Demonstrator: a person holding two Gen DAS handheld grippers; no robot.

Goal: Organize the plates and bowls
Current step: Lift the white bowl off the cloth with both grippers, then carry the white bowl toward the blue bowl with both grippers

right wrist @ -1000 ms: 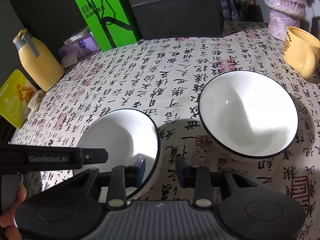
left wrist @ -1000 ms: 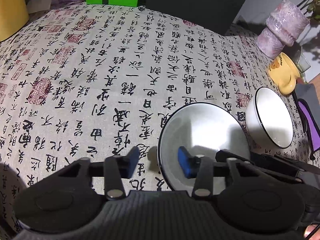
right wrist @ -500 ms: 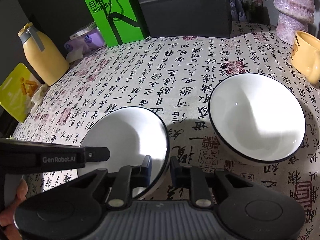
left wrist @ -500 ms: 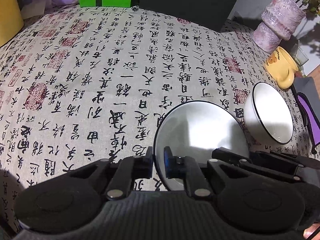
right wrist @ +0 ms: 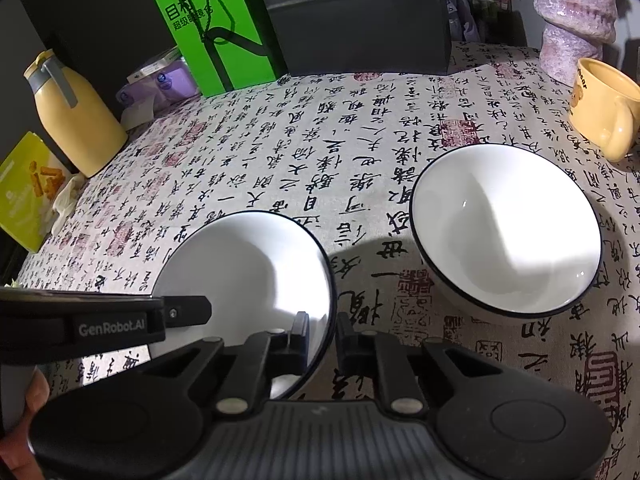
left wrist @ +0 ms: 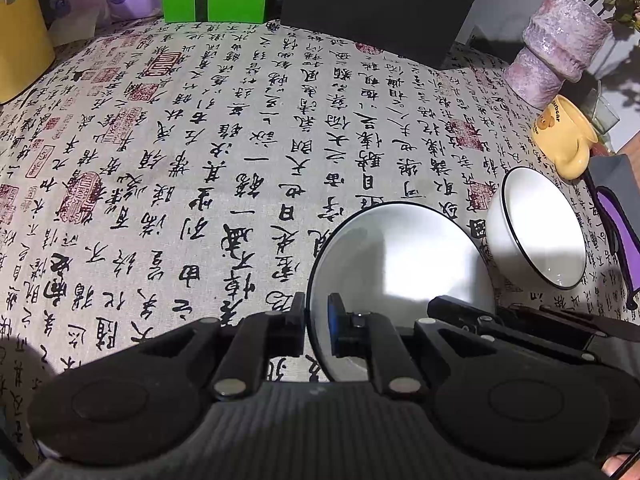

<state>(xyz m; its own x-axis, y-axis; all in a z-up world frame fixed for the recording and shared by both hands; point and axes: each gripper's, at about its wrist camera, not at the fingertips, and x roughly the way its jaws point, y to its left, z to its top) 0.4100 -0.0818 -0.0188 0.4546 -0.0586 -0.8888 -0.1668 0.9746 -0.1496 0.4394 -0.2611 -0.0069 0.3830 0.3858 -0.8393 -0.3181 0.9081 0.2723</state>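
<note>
Calligraphy-print tablecloth (right wrist: 280, 152) fills both views. In the right wrist view, a yellow flask (right wrist: 76, 120) stands at the upper left of the frame, a green box (right wrist: 216, 28) at the upper middle and a yellow mug (right wrist: 600, 108) at the upper right. At lower left the left gripper (left wrist: 316, 324) is clamped on the near rim of the near bowl (right wrist: 256, 272), one finger outside the wall and one inside, as its own view shows. That white, black-rimmed bowl sits at lower centre-left of the frame. Just right of it the right gripper (right wrist: 323, 336) straddles the same bowl's right rim, its jaws narrow and closing, the pads at or almost at the wall; I cannot tell if they press. The second bowl (right wrist: 508, 232) rests on the cloth at right of centre, apart from the first, just below the mug
</note>
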